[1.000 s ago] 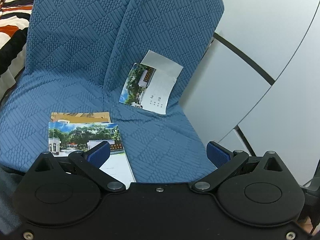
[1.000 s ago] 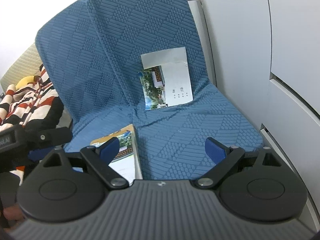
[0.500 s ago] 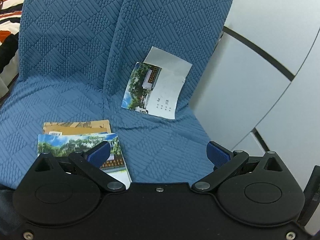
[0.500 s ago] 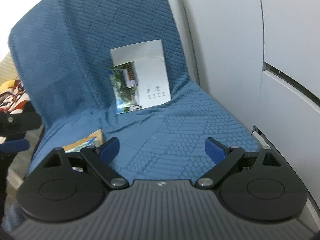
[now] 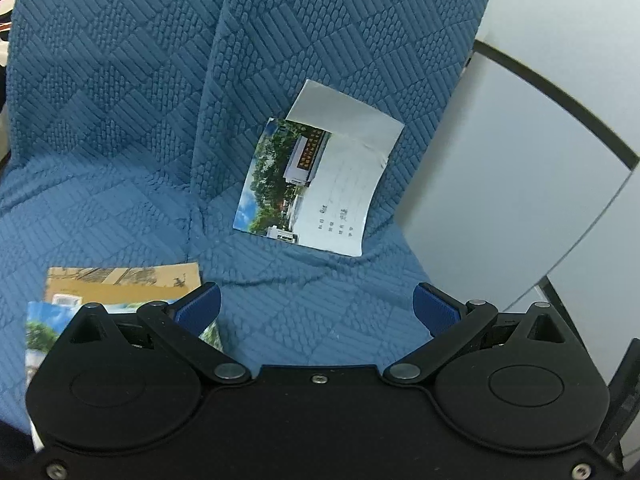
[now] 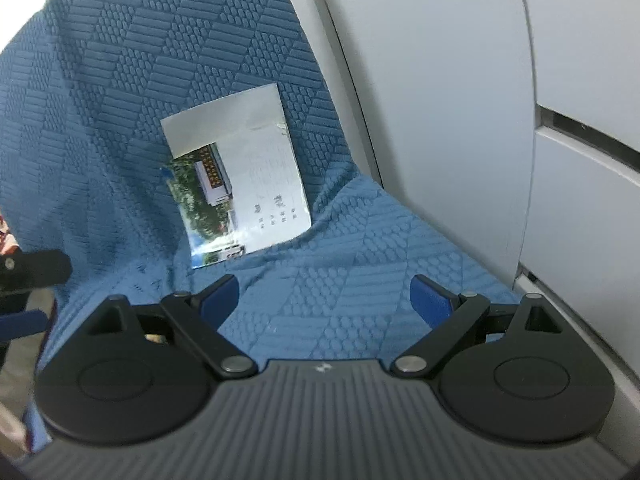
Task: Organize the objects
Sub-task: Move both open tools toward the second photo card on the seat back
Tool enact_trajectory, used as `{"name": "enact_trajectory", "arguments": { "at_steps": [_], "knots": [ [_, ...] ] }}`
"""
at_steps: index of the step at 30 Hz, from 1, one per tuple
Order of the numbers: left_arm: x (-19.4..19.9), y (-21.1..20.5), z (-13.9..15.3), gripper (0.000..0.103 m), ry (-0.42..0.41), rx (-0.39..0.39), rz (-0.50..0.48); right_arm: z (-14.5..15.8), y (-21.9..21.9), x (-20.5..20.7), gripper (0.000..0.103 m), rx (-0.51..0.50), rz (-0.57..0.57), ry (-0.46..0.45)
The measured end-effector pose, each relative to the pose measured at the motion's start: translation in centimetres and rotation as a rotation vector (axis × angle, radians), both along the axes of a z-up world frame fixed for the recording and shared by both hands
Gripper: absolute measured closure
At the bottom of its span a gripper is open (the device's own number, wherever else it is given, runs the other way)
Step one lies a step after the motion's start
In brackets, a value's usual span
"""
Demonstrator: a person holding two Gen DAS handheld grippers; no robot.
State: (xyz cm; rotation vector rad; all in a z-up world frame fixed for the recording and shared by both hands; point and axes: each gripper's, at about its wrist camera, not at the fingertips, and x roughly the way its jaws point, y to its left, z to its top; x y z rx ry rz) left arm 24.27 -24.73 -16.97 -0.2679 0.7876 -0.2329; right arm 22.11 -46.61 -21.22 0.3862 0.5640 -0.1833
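Left gripper (image 5: 316, 306) and right gripper (image 6: 325, 300) both spread wide, holding nothing. Glossy booklet (image 5: 316, 184) leans on quilted blue chair (image 5: 120, 100), frame centre; two flat booklets (image 5: 120, 280) lower left.

A booklet (image 5: 316, 176) stands tilted against the backrest of the chair (image 5: 120, 100), its lower edge on the seat, near the right side. A loose sheet (image 5: 344, 116) sits behind it, between booklet and backrest. On the seat, to the left and nearer to the cameras, two more booklets lie flat: the brown booklet (image 5: 120, 280) is underneath and further back, the photo booklet (image 5: 44, 324) lies on it. A cabinet (image 5: 520, 200) stands just to the right of the chair.
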Motion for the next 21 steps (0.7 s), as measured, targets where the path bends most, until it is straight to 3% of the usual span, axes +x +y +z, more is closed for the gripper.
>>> {"name": "enact_trajectory", "arguments": {
  "at_steps": [15, 17, 21],
  "knots": [
    [12.0, -1.9, -5.2, 0.001, 0.116, -0.01, 0.026, -3.1, -1.8, 8.7, 0.011, -0.004, 0.096, -0.038],
    [13.9, -2.0, -6.0, 0.001, 0.135, -0.009, 0.032, -3.7, -2.2, 10.4, 0.021, 0.012, 0.107, -0.026],
    [17.1, -1.7, -7.6, 0.001, 0.186, -0.014, 0.048, -5.2, -3.1, 13.6, 0.025, 0.037, 0.119, 0.005]
  ]
}}
